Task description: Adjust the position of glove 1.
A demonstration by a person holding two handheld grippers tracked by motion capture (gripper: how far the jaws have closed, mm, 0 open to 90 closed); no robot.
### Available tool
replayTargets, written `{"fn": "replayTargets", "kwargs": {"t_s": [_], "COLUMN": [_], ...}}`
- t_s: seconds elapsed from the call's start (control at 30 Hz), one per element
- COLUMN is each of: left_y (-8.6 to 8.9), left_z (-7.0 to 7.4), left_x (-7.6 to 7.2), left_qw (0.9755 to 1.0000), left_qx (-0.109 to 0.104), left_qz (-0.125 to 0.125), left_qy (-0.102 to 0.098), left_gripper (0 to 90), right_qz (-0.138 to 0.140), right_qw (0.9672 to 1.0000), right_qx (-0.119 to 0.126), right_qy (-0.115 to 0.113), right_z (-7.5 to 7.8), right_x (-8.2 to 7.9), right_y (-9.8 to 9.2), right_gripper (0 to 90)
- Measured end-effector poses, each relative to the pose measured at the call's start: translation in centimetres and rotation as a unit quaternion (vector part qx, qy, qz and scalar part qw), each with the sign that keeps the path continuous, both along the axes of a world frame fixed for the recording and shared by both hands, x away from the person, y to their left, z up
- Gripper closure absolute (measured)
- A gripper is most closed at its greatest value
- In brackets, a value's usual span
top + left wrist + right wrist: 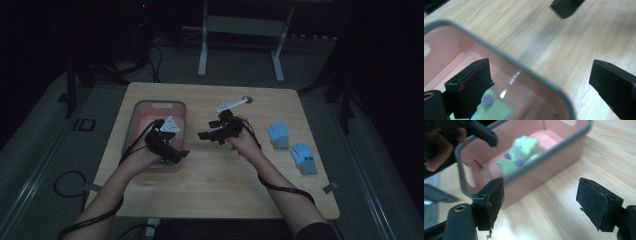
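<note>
With jaws spread wide and empty, the left gripper [541, 82] hovers over the near right corner of the pink grey-rimmed plastic bin [564, 145] holding a green fabric glove [524, 151], while the right gripper [540, 202], equally wide and empty, faces the bin from mid-table.

left hand-held gripper [179, 155]: chunky black body, grey three-cornered plate on top, black cable trailing off it
right hand-held gripper [204, 135]: same black build, pale plate, black cable too
jaws: blocky black pads, scuffed edges, a brass-ringed screw hole at the base
sleeves: dark, pushed up past the forearms
</note>
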State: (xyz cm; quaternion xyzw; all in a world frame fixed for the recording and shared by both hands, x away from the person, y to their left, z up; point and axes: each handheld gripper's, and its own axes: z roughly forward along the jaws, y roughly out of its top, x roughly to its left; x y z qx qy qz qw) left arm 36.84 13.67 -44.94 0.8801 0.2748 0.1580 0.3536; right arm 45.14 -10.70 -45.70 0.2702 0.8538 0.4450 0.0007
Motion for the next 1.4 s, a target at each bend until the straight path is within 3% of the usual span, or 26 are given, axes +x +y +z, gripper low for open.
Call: {"fn": "replayTargets", "kwargs": {"t_s": [0.13,0.27,0.43,0.5,0.7,0.9,1.13,1.3,1.37,1.4], "left_y": [-1.2,-2.4,-3.6,-3.9,-4.9,-7.0,-8.3,-9.0,-8.9,-8.9], "left_z": [-0.2,-0.2,-0.2,-0.2,-0.5,-2.0,-3.7,-5.5,-5.8,-6.1], "left_x": [-0.1,-0.1,-0.1,-0.2,-0.8,-2.0,-2.7,-3.8,-3.9,-4.1], "left_qw": [0.9999,0.9999,0.9998,0.9998,0.9991,0.9983,0.9976,0.9972,0.9969,0.9966], "left_qx": [0.002,-0.001,-0.002,-0.011,-0.033,-0.025,-0.032,-0.025,-0.026,-0.032], "left_qz": [-0.008,-0.011,-0.014,-0.012,-0.025,-0.051,-0.06,-0.068,-0.073,-0.075], "left_qy": [-0.007,-0.01,-0.014,-0.011,-0.01,-0.013,-0.013,-0.016,-0.016,-0.014], "left_gripper": [4.2,4.2,4.2,4.2,4.2,4.1,4.2,4.1,4.2,4.2], "right_qz": [-0.007,-0.012,-0.025,-0.042,-0.051,-0.07,-0.086,-0.108,-0.109,-0.121], "right_qw": [0.9999,0.9994,0.9994,0.9985,0.9973,0.9954,0.9931,0.9883,0.9878,0.9863], "right_qx": [0.002,-0.014,-0.021,-0.031,-0.038,-0.032,-0.038,-0.075,-0.079,-0.083], "right_qy": [-0.016,-0.028,-0.012,-0.014,-0.035,-0.057,-0.069,-0.078,-0.078,-0.076], "right_z": [-0.2,-0.7,-1.2,-1.3,-1.8,-2.5,-3.1,-3.0,-3.0,-3.0], "right_x": [-0.1,-0.5,-0.8,-1.1,-2.1,-3.3,-4.1,-3.7,-3.5,-3.0], "right_y": [-1.4,-3.3,-5.3,-5.9,-7.6,-10.7,-13.3,-17.2,-17.9,-19.3], "right_gripper": [22.1,18.1,15.0,12.9,13.9,33.8,43.0,54.4,55.2,57.1]}}
